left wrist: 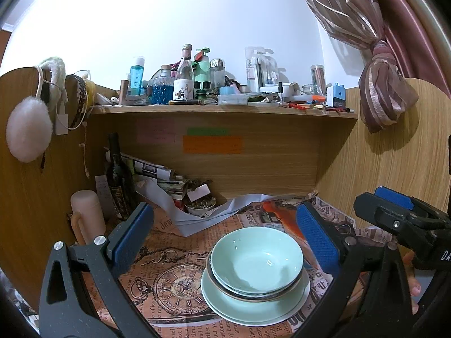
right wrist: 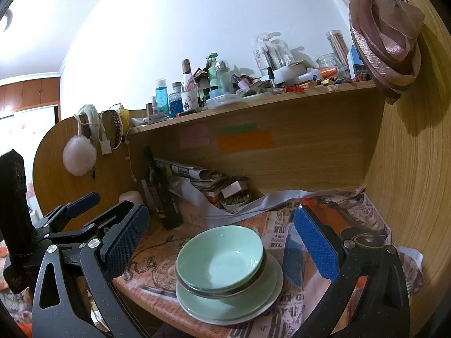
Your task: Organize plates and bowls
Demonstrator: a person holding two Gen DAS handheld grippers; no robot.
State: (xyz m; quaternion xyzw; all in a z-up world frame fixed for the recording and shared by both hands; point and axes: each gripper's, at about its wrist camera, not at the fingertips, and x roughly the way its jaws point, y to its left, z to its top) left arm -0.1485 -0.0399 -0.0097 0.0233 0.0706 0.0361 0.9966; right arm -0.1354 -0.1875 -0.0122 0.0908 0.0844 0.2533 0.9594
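the left gripper (left wrist: 224, 235) hangs with its jaws spread wide and nothing between them; the right gripper (right wrist: 221, 243) is likewise wide apart and empty. just ahead of and below both claws, roughly centred between each pair of blue pads, sits the stack: a pale green bowl (left wrist: 256, 259) on top, nested in a dark-rimmed bowl (left wrist: 225, 286) of which only the rim shows, all resting on a green plate (left wrist: 222, 301) with a white plate (left wrist: 293, 314) edge peeking out underneath. the stack stands on a newspaper-print cover (left wrist: 169, 281) near the front of the desk. beyond the left claw's left finger stand a dark wine bottle (left wrist: 117, 180) and a cream mug (left wrist: 87, 214); a small dish of bits (left wrist: 200, 207) lies farther ahead.

these look like glazed ceramic: stiff, fairly heavy for their size, slick and quick to chip if knocked together. the top bowl is probably best taken by pinching its rim wall, one pad inside and one outside, on the side nearest the claw. the plates lie flat, so their edges would likely need tipping or sliding past the desk edge before a pad gets under.
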